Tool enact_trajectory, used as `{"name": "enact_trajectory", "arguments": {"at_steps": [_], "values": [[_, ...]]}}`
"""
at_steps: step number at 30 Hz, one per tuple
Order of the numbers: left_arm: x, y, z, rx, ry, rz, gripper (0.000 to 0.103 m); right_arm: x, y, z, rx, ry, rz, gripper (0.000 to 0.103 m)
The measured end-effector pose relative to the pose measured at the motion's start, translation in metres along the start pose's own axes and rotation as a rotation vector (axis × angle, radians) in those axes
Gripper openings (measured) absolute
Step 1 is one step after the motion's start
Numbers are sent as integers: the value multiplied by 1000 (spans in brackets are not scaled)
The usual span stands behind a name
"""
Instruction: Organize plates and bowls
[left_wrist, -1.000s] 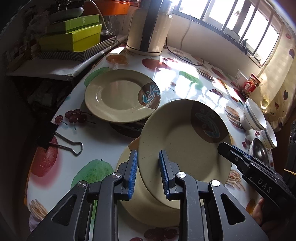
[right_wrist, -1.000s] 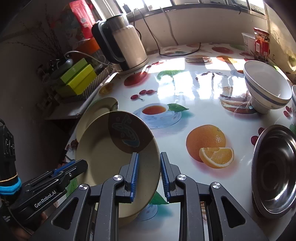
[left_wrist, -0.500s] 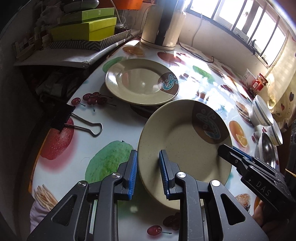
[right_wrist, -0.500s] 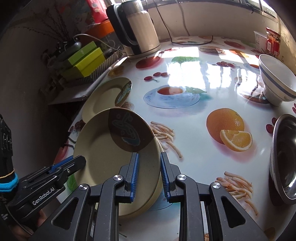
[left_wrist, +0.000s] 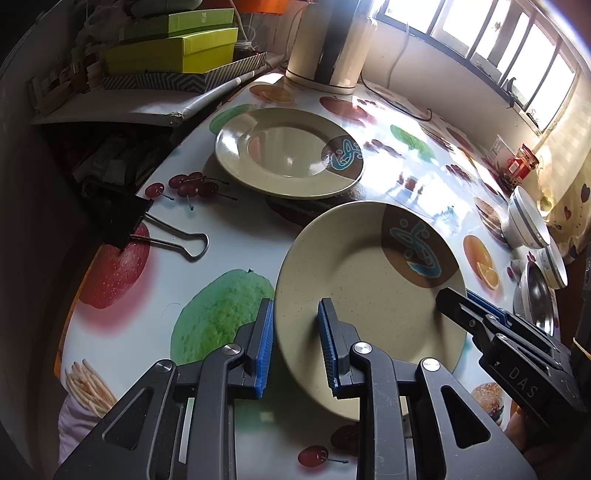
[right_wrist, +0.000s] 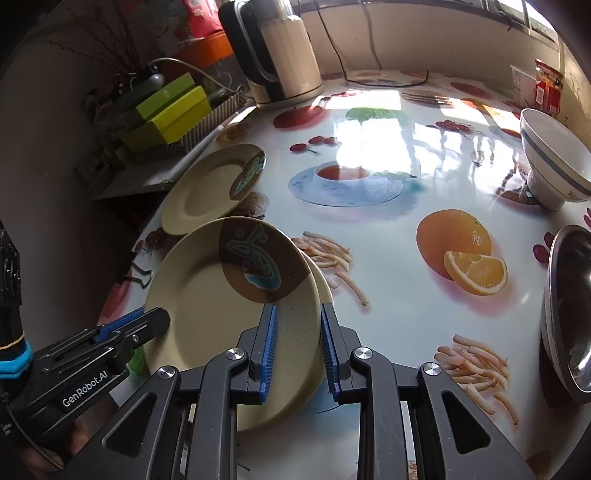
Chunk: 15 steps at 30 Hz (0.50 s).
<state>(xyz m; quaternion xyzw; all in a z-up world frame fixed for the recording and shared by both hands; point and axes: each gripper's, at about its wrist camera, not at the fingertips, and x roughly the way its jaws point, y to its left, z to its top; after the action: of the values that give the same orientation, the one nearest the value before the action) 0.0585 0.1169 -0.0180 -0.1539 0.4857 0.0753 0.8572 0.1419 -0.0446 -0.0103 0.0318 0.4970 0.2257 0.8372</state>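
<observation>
A stack of two beige plates (left_wrist: 365, 291) with a brown and blue patch is held tilted above the table; it also shows in the right wrist view (right_wrist: 221, 306). My left gripper (left_wrist: 295, 343) is shut on its near rim. My right gripper (right_wrist: 297, 347) is shut on the opposite rim. A third matching plate (left_wrist: 284, 155) lies flat on the table beyond, also in the right wrist view (right_wrist: 207, 188). A white bowl with a blue stripe (right_wrist: 554, 162) and a steel bowl (right_wrist: 569, 314) stand at the right.
A black binder clip (left_wrist: 147, 229) lies at the table's left edge. A kettle (right_wrist: 273, 55) stands at the back. Green boxes (left_wrist: 173, 48) sit on a shelf at the left. A red jar (right_wrist: 546, 88) stands far right. The table (right_wrist: 388, 295) has a fruit-print cloth.
Both grippers have carried the held plates back and to the left, away from the flat plate. The view now looks from higher up. Both grips are unchanged.
</observation>
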Motion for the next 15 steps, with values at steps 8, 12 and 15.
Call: {"name": "enact_trajectory", "arguments": {"at_steps": [8,12,15], "values": [[1,-1,-1,2,1,-1,25,-1,6,-2,-37,-12,-34,25],[2,0,-1,0,2,-4,25,0,5,-2,-35,-12,-33,25],[1,-1,-1,1,4,-3,25,-1,5,-1,-33,-10,-31,25]]}}
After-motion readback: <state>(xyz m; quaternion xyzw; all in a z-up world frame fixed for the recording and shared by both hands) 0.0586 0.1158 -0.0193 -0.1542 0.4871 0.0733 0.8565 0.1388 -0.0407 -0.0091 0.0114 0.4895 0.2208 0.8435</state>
